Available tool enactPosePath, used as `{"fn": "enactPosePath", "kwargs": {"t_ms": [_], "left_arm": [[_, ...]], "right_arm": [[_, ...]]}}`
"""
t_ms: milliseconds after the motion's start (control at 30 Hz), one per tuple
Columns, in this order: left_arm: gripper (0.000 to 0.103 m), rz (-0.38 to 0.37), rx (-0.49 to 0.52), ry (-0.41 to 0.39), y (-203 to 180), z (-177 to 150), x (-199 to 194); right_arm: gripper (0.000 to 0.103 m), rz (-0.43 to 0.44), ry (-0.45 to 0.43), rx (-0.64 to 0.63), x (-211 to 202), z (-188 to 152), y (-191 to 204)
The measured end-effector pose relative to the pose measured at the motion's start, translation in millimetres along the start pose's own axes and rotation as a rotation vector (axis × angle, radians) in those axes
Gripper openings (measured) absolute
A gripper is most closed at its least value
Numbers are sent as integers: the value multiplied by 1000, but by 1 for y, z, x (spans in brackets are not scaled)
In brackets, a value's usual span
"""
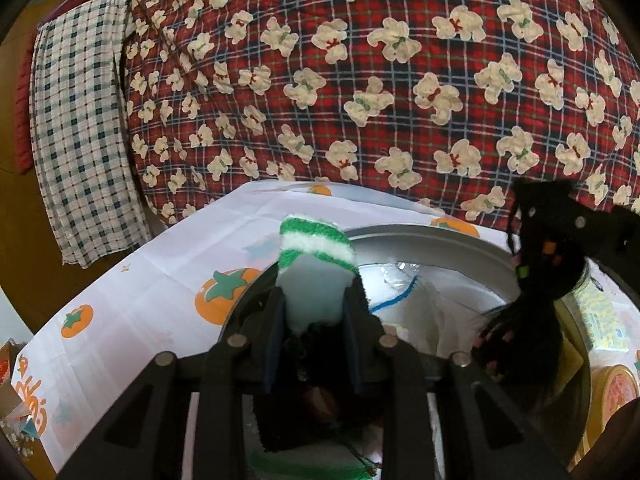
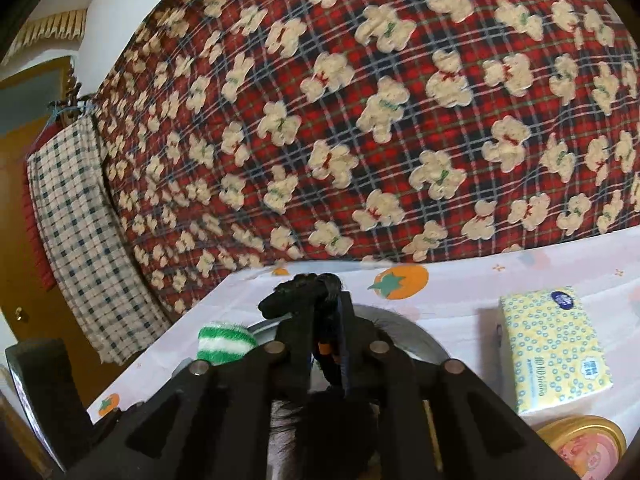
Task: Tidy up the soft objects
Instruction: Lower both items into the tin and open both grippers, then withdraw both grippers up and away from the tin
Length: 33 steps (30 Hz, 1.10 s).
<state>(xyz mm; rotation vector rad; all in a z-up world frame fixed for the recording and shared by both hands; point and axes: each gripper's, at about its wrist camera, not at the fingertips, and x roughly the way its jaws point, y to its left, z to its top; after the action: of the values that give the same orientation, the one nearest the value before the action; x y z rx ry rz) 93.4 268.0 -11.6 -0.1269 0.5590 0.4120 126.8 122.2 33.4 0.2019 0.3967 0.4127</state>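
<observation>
at the far left of both views a blue-and-white checked cloth (image 1: 80,136) hangs down beside a big red plaid quilt with cream bears (image 1: 360,80), which fills the whole background. below it lies a white tablecloth printed with orange fruits (image 1: 132,280), and on the tablecloth stands a round metal basin (image 1: 400,236) with white material and a blue-edged piece inside.

the left gripper (image 1: 316,320) sits over the near left part of the basin. between its 2 fingers stands a white sock with a green-and-white striped fuzzy cuff (image 1: 316,248), cuff uppermost, the white part touching both inner faces. the jaws are narrowly parted with the sock pinched between them. in the right wrist view the same striped cuff pokes up at the basin's left rim, just left of the other gripper.

the right gripper (image 2: 326,312) is over the basin's right side. a black fuzzy sock with small coloured flecks (image 1: 540,280) is caught between its fingers: the top bunches above the fingertips and the rest hangs down toward the basin. its jaws stand close together with the black fabric filling the gap; how firmly they press on it i cannot tell.

to the right on the tablecloth lies a yellow patterned tissue pack (image 2: 556,348), well clear of the basin, and near it a round yellow-rimmed tin (image 2: 584,440) at the bottom right edge.
</observation>
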Motion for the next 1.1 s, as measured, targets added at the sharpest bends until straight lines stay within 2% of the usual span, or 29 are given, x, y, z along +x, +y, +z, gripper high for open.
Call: {"fn": "enactPosePath", "kwargs": {"t_ms": [33,67,100,133,200,400,700,800,967,1100], "left_arm": [[40,8,1,8,0,1,-1],[47,8,1,10,-1,1,-2],[66,8,3,12,-1,1,-3],[84,1,-2,2,0,1,-3],[103,7,-16,-37,0,0,-9],[102,58,8,-88,-5,-4,-17],[103,100,13,-223,-8,-10,-33],[103,74,-27,-249,-2,-11,-37],[103,-25,-161,-243,19,-14,-43],[103,-66,-193,-227,23,-20,-43]], "right_arm": [[44,10,13,-6,2,0,1],[71,18,27,-9,4,0,2],[81,27,42,-10,6,-1,3],[85,30,49,-9,7,-2,3],[85,31,38,0,5,-4,3],[85,-13,-86,-25,-21,-4,4],[86,-86,-131,42,-34,-10,-18],[86,-92,-133,61,-38,-13,-23],[86,-106,-133,50,-44,-20,-25],[86,-127,-159,1,-50,-25,-20]]}}
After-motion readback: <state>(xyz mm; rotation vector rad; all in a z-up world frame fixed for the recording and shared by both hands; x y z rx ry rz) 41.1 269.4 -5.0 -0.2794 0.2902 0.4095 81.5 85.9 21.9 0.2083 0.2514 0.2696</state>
